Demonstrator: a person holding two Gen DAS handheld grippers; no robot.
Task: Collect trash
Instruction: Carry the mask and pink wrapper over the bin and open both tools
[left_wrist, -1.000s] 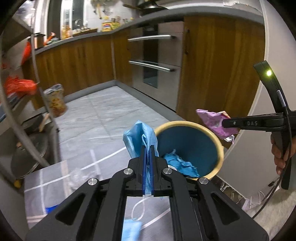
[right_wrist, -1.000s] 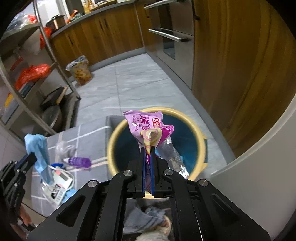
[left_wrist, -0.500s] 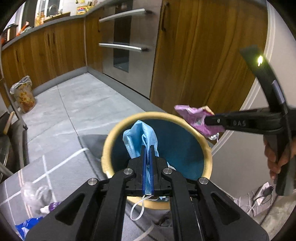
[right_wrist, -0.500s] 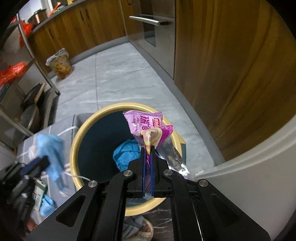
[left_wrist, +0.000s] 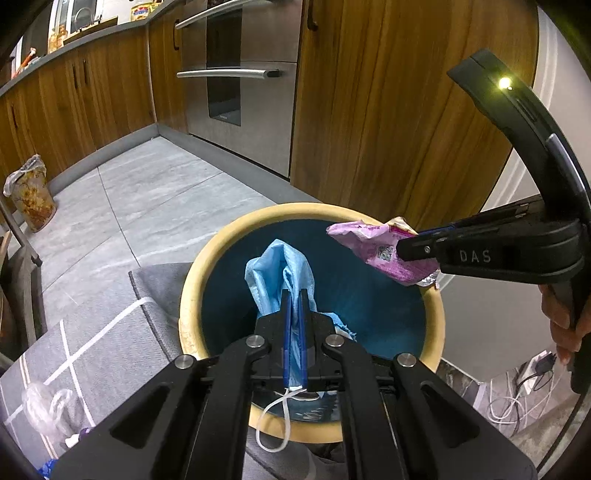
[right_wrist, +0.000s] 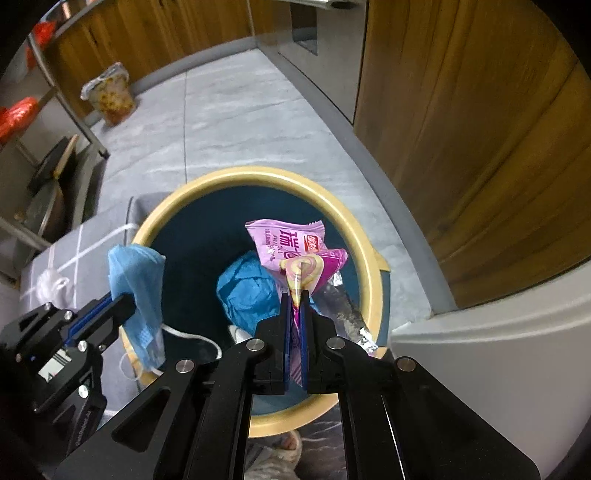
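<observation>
**Both grippers over the bin, each pinching one piece of trash**

Left wrist view: left gripper (left_wrist: 294, 306) has its jaws pressed together on a blue face mask (left_wrist: 280, 273). The mask bunches up above the fingertips, over the open mouth of the trash bin (left_wrist: 192, 291), near the bin's near-left rim. A white ear loop (left_wrist: 275, 424) dangles below the jaws, across the near rim. The right gripper (left_wrist: 406, 251) comes in from the right side, jaws clamped on a purple snack wrapper (left_wrist: 373, 247) held above the bin's far-right rim. A hand (left_wrist: 565, 317) grips its handle at the right edge. The bin stands on the grey tiled floor, touching a grey rug with white lines (left_wrist: 92, 332) on its left. Clear plastic scrap (left_wrist: 44, 406) lies on the rug's near-left part.

Right wrist view: right gripper (right_wrist: 294, 306) jaws pinch the purple snack wrapper (right_wrist: 291, 251), which sits over the right half of the trash bin (right_wrist: 221, 177). Silver foil (right_wrist: 347, 317) trails to the right, probably the wrapper's inner side. Crumpled blue material (right_wrist: 243, 291) already lies inside the bin. The left gripper (right_wrist: 122, 306) holds the blue face mask (right_wrist: 136, 288) right at the bin's left rim. A small lined bin (right_wrist: 110, 96) stands by the wooden cabinets at the far edge of the floor.
</observation>
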